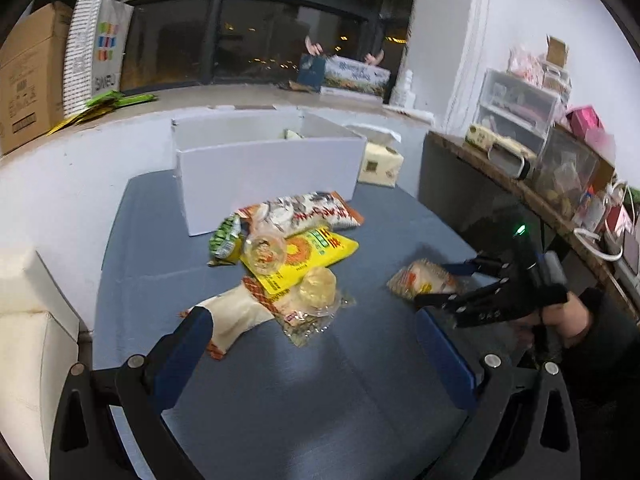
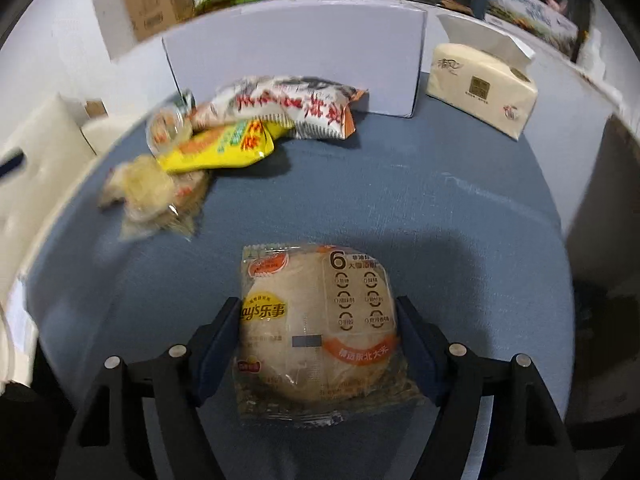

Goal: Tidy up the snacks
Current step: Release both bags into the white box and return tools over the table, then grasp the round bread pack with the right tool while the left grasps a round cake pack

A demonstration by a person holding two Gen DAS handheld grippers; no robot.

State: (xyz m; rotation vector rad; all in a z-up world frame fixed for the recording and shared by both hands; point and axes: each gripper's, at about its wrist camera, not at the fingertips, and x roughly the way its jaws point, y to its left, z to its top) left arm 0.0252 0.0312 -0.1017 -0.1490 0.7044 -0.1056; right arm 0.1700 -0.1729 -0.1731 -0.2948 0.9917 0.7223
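A round rice cracker packet (image 2: 320, 320) lies flat on the blue table mat (image 2: 400, 200), apart from the other snacks. My right gripper (image 2: 316, 303) points down over it, a pad touching each side of the wrapper; in the left wrist view the packet (image 1: 424, 280) sits between that gripper's (image 1: 434, 285) fingers. A snack pile lies in front of a white box (image 1: 264, 172): a white-and-orange bag (image 1: 304, 210), a yellow bag (image 1: 312, 256), a green packet (image 1: 224, 236) and a clear pastry packet (image 1: 316, 292). My left gripper (image 1: 314, 326) hangs open just before the pile, holding nothing.
A tissue pack (image 2: 480, 88) stands right of the white box (image 2: 296, 52). A dark panel (image 1: 460, 184) and a cluttered shelf (image 1: 516, 108) bound the right side. A cardboard box (image 1: 28, 80) sits on the window ledge, and a cream box (image 1: 24, 320) lies at the left.
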